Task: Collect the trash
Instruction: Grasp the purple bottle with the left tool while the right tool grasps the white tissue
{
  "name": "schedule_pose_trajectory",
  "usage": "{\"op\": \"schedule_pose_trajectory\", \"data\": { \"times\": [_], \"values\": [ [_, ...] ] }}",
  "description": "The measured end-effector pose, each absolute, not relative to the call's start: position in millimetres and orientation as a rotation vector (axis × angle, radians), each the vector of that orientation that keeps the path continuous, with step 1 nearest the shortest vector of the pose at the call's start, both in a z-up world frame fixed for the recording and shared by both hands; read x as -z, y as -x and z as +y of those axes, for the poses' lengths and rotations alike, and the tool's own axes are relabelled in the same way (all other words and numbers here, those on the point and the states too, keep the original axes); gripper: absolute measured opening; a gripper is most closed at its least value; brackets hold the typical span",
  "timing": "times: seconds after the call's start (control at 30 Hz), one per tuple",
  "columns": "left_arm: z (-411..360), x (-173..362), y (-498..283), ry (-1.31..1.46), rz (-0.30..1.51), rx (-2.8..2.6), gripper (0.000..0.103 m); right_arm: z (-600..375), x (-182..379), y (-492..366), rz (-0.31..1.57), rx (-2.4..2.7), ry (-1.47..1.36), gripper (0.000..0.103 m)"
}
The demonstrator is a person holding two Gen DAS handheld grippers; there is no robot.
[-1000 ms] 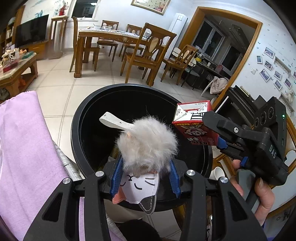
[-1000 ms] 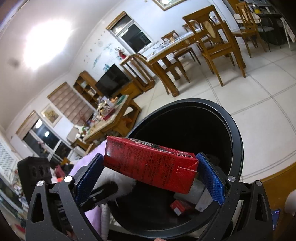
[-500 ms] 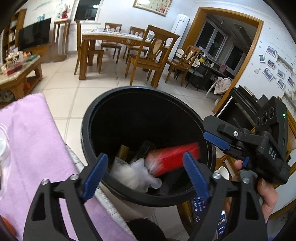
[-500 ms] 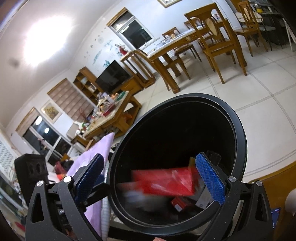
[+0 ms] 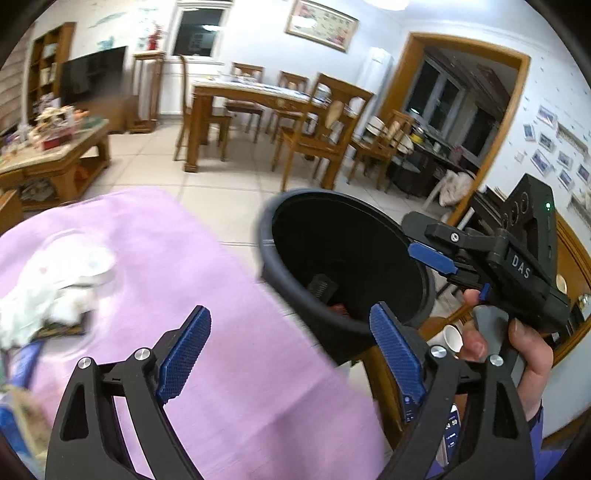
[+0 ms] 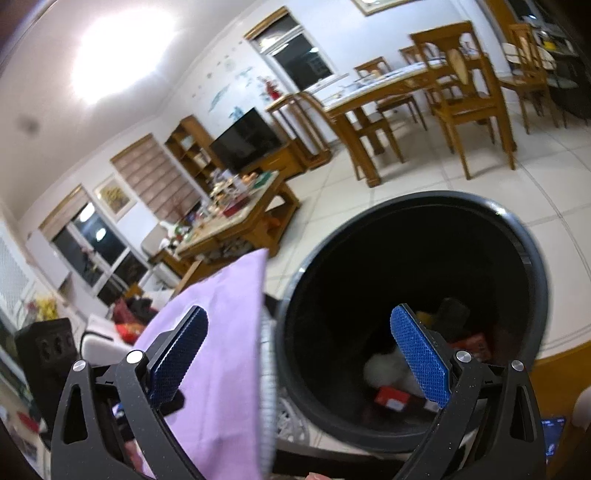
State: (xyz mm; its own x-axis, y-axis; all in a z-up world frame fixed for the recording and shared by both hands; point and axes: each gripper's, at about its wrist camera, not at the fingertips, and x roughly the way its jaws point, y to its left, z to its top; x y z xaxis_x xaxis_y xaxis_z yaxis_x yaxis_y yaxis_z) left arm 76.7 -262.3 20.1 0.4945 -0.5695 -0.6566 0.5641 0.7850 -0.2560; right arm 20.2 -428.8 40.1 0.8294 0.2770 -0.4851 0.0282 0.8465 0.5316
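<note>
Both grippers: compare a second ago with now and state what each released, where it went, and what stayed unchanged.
The left gripper dropped the fluffy toy and the right gripper the red carton into the black bin; both now open, empty. The left swung toward the purple cloth. Bin unmoved.

- Wooden dining table (image 5: 255, 94): stands on the tiled floor (image 5: 229, 181) at mid-room, ringed by wooden chairs.
- Television (image 5: 92, 74): left of the dining table, against the wall.
- Coffee table (image 5: 55, 151): nearer than the television, cluttered.
- Framed picture (image 5: 321, 24): on the wall above the dining table.
</note>
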Motion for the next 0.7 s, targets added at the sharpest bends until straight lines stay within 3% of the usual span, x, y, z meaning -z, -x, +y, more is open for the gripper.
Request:
{"op": "schedule_pose_trajectory", "data": {
  "times": [0.43,0.7],
  "values": [
    [-45,-15,-71,0.166,0.731,0.343,0.087,-234,-61,-85,0.705,-0.357,-0.292,0.098],
    [10,18,-91,0.058,0.842,0.175,0.086,-115,-45,-140,0.792,-0.419,-0.058,0.093]
  ]
}}
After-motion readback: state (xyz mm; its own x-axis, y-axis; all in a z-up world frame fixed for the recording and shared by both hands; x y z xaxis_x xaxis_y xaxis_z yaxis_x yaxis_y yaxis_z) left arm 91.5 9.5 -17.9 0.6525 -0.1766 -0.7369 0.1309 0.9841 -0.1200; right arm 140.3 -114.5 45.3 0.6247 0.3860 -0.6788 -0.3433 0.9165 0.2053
